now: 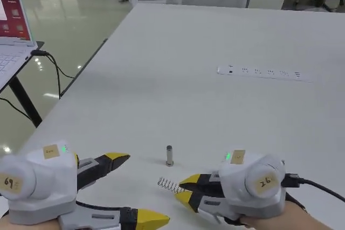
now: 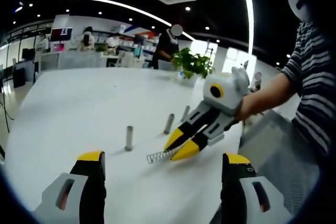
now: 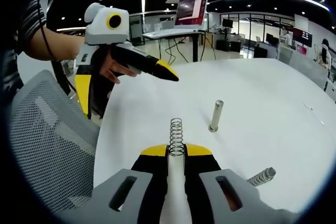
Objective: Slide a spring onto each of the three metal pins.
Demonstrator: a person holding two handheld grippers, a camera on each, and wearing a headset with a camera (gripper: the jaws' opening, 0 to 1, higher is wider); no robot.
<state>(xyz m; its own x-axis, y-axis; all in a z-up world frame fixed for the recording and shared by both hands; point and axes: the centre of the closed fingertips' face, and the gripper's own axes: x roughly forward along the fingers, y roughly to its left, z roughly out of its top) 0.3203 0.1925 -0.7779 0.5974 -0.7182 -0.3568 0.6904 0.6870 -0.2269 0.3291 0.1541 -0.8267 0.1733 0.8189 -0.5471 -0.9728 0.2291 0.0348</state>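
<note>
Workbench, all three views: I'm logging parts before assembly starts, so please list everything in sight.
table: one, white, under everything
pins: three, metal, upright on the table near the tools
spring: one, silver, gripped in the right tool
power strip: one, white, far right of the table
laptop: one, open, side desk at left
mesh chair: one, grey, beside the table
plant: one, green, beyond the table
left tool: yellow-tipped, open
right tool: yellow-tipped, shut on the spring
</note>
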